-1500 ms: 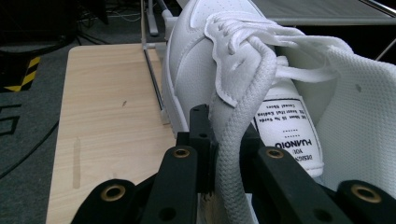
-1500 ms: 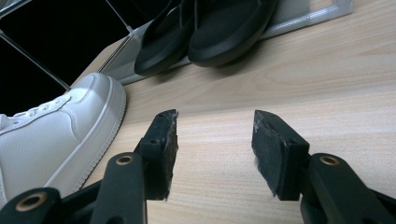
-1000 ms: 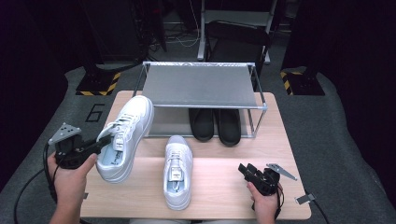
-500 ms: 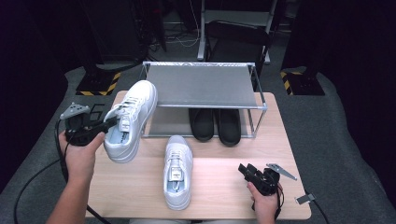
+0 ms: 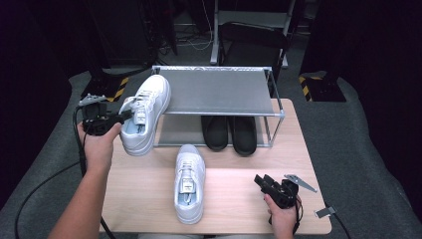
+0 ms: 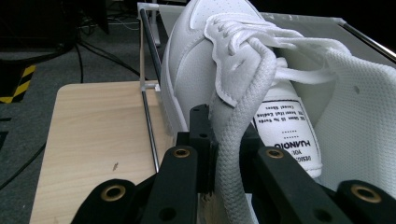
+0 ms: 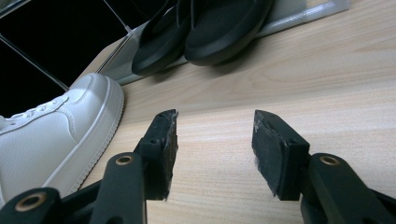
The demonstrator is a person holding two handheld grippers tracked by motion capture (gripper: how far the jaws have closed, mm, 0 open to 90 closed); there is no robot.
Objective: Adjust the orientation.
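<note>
1. High view, nearest me: my right tongs (image 5: 266, 183) rest on the desk (image 5: 234, 199), jaws parted with nothing between them; the second white sneaker (image 5: 189, 183) lies to their left.
2. My left tongs (image 5: 121, 117) are clamped on the collar of the lifted white sneaker (image 5: 146, 112), its padded edge pinched between the pads.
3. That shoe's long axis points toward the shoe rack (image 5: 219, 92); its toe overlaps the top shelf's left corner, so I judge the left hand places it.
</note>
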